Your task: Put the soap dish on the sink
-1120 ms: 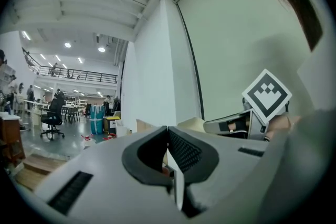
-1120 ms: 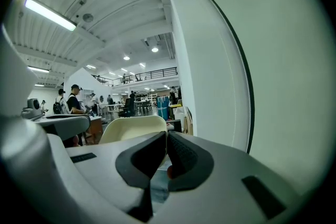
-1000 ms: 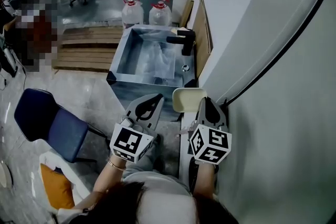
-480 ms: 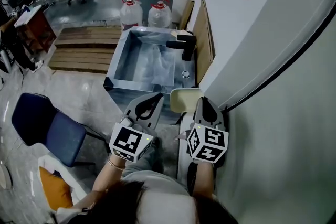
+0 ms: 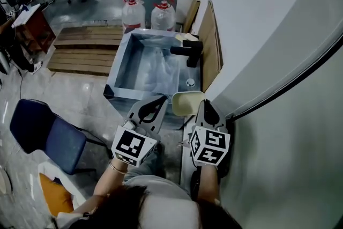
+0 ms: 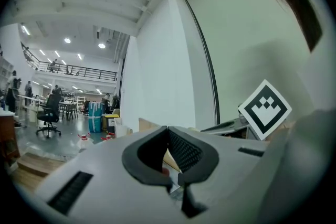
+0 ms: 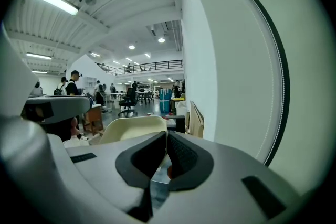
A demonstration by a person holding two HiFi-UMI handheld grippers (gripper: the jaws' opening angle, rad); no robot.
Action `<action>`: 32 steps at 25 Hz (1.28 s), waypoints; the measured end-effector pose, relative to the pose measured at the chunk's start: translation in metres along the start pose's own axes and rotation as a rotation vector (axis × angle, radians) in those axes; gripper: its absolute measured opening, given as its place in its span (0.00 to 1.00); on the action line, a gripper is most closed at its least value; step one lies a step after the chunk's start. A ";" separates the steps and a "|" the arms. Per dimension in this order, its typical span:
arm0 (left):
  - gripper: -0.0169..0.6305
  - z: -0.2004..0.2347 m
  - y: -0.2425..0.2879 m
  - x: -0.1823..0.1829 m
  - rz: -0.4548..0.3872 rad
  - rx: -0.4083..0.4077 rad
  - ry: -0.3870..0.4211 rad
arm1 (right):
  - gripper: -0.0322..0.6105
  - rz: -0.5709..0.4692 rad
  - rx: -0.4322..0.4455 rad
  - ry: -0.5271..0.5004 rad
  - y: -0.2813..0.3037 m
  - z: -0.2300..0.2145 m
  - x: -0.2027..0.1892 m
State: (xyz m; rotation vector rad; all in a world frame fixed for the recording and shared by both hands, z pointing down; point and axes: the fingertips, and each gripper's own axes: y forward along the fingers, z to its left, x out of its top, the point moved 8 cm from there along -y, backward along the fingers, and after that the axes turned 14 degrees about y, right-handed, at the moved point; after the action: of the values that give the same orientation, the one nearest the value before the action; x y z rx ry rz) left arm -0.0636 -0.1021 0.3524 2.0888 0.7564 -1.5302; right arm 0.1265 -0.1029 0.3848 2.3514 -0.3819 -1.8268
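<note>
In the head view, the cream soap dish (image 5: pixel 186 103) sits at frame centre, gripped by the right tongs (image 5: pixel 205 105) just below the sink (image 5: pixel 119 64). The left gripper view shows the left tongs (image 6: pixel 168 131) clenched on nothing. The right gripper view shows the right tongs (image 7: pixel 167 136) pinching the soap dish (image 7: pixel 131 128) by its rim, left of centre.
</note>
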 end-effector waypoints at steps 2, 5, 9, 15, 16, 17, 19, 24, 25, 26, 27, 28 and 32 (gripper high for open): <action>0.04 0.004 0.007 -0.003 0.002 -0.002 -0.005 | 0.10 0.011 -0.003 -0.007 0.009 -0.002 -0.002; 0.04 0.010 0.016 -0.009 0.005 -0.011 -0.008 | 0.10 0.025 -0.007 -0.018 0.023 -0.004 -0.004; 0.04 0.016 0.027 -0.016 0.012 -0.024 -0.015 | 0.10 0.043 -0.007 -0.040 0.042 -0.006 -0.008; 0.04 0.026 0.045 -0.023 0.015 -0.037 -0.013 | 0.10 0.079 -0.008 -0.073 0.070 -0.012 -0.017; 0.04 0.027 0.048 -0.024 0.016 -0.040 -0.013 | 0.10 0.085 -0.009 -0.077 0.074 -0.013 -0.019; 0.04 0.028 0.050 -0.025 0.017 -0.043 -0.014 | 0.10 0.091 -0.010 -0.081 0.077 -0.013 -0.020; 0.04 0.030 0.055 -0.027 0.017 -0.050 -0.015 | 0.10 0.103 -0.013 -0.089 0.084 -0.015 -0.024; 0.04 0.036 0.065 -0.029 0.016 -0.068 -0.015 | 0.10 0.126 -0.017 -0.107 0.099 -0.017 -0.032; 0.04 0.037 0.068 -0.030 0.016 -0.071 -0.015 | 0.10 0.133 -0.017 -0.111 0.103 -0.018 -0.034; 0.04 0.038 0.070 -0.031 0.016 -0.074 -0.015 | 0.10 0.139 -0.017 -0.114 0.107 -0.018 -0.037; 0.04 0.039 0.072 -0.032 0.017 -0.076 -0.016 | 0.10 0.145 -0.017 -0.118 0.110 -0.019 -0.039; 0.04 0.040 0.074 -0.033 0.017 -0.078 -0.016 | 0.10 0.152 -0.018 -0.122 0.114 -0.020 -0.041; 0.04 0.045 0.082 -0.039 0.022 -0.086 -0.017 | 0.10 0.182 -0.029 -0.133 0.127 -0.024 -0.051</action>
State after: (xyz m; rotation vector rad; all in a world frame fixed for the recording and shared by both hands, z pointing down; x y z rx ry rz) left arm -0.0511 -0.1994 0.3789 2.0127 0.7762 -1.4763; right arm 0.1235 -0.2115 0.4723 2.1052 -0.5611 -1.8932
